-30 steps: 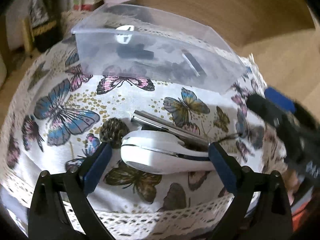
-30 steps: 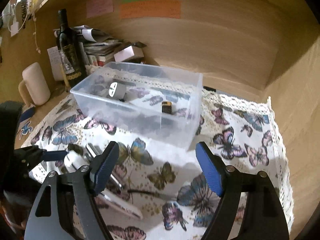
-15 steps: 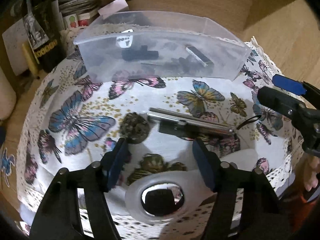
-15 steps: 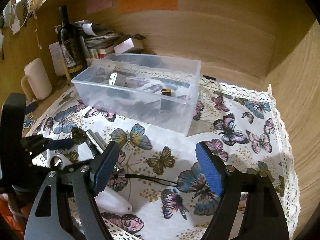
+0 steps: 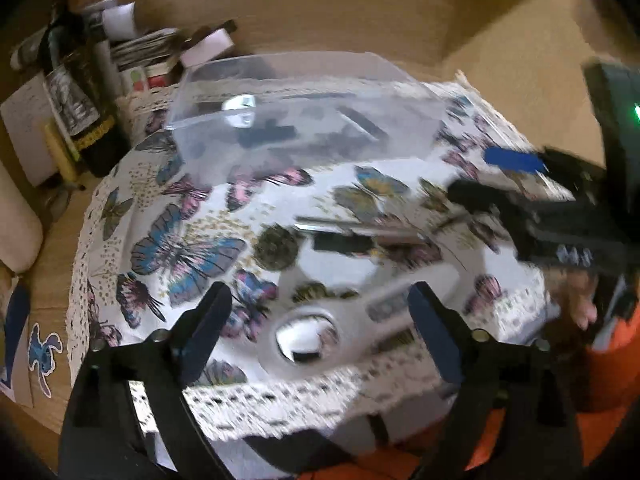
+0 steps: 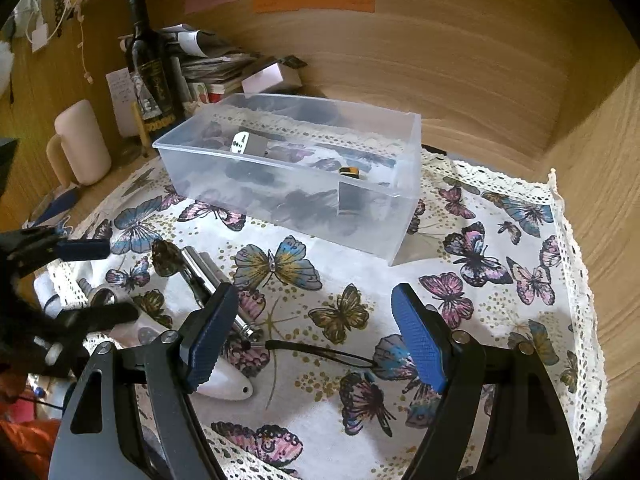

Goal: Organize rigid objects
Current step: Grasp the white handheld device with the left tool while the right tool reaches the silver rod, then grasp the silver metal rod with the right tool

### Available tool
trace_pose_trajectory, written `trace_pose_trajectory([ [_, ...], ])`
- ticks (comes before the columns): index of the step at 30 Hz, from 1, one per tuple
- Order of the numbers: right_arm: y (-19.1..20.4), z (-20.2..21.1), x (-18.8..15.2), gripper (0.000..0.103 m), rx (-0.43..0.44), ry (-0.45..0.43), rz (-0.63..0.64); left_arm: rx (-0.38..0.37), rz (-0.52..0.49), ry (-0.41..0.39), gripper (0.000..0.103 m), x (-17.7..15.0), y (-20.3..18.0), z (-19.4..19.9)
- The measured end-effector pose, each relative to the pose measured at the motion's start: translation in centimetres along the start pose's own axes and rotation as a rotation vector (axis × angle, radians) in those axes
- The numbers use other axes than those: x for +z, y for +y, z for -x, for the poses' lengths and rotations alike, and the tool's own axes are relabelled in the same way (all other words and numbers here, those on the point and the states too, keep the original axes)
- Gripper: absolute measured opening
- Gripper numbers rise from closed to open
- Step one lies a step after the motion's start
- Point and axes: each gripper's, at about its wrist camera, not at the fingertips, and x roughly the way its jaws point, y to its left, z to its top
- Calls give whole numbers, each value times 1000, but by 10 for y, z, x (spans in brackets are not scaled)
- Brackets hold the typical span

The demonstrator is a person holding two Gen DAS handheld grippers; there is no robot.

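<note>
Step in hand, as judged: picking loose items off the butterfly cloth for transfer into the clear plastic bin, which sits at the back of the cloth and already contains several small dark objects.

Left gripper: fingers spread, nothing between them. It hovers over the white oval device at the near edge of the cloth; the left view is motion-blurred, so contact cannot be confirmed.

Right gripper: fingers wide apart, empty, above the cloth. A silver metal tool lies just beside its left finger, with a thin black cord loop trailing between the fingers.

Remaining loose items: white device, silver tool, and a dark pinecone-like object near the tool's far end.

Next move, as judged: left gripper needs to settle, lower squarely across the narrow width of the white device and close. The smooth rounded shell may slip.
</note>
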Motion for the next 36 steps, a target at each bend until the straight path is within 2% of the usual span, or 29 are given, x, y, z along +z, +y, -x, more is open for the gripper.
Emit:
trace_pose_trajectory([
  [2,-1,2,-1,77,-4,-4,-4,-8,-33,22,91,-5,-8,-5],
  [5,-2,4,-3,77,0,3,-13,30,-83,33,91,-10,-17,-19],
  [8,0,4,-6,77,-2,9,-9,-3,-59,47,75,-12,-10,-28],
  [10,1,4,-8,77,-6,15,-1,-22,-19,64,59,-12,1,-32],
  [13,4,1,-8,77,-9,26,8,-15,-1,52,50,-17,10,-28],
  [15,6,-3,-7,77,-8,34,14,-14,14,46,47,-20,16,-24],
  [23,22,-23,5,77,18,64,71,30,117,35,45,-25,47,-15],
  [27,31,-34,14,77,27,83,120,-1,121,38,45,-25,59,-14],
  [30,37,-42,26,75,71,94,160,-26,104,30,45,-23,59,-15],
  [32,41,-52,35,71,100,108,193,-33,104,26,45,-21,58,-18],
  [36,54,-81,47,50,101,182,287,-59,100,10,47,-17,59,-21],
])
